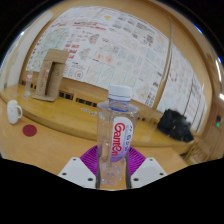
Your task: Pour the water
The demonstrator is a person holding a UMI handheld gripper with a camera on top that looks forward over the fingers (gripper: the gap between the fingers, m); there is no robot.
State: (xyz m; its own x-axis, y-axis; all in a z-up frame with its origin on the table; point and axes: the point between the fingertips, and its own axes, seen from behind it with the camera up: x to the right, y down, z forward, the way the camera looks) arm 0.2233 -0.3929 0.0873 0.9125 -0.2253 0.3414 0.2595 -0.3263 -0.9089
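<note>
A clear plastic water bottle (pixel 115 135) with a white cap and a label in red and purple lettering stands upright between my fingers. My gripper (pixel 112 172) is shut on the bottle's lower body, and the purple pads (pixel 90 157) press on it at both sides. The bottle is held above a wooden table (pixel 60 140). A white mug (pixel 14 111) stands on the table far off to the left, beyond the fingers.
A small red round thing (pixel 30 130) lies on the table near the mug. A cardboard box (pixel 50 77) stands at the back left. A black bag (pixel 176 124) sits at the right. Large white posters (pixel 110 45) cover the wall behind.
</note>
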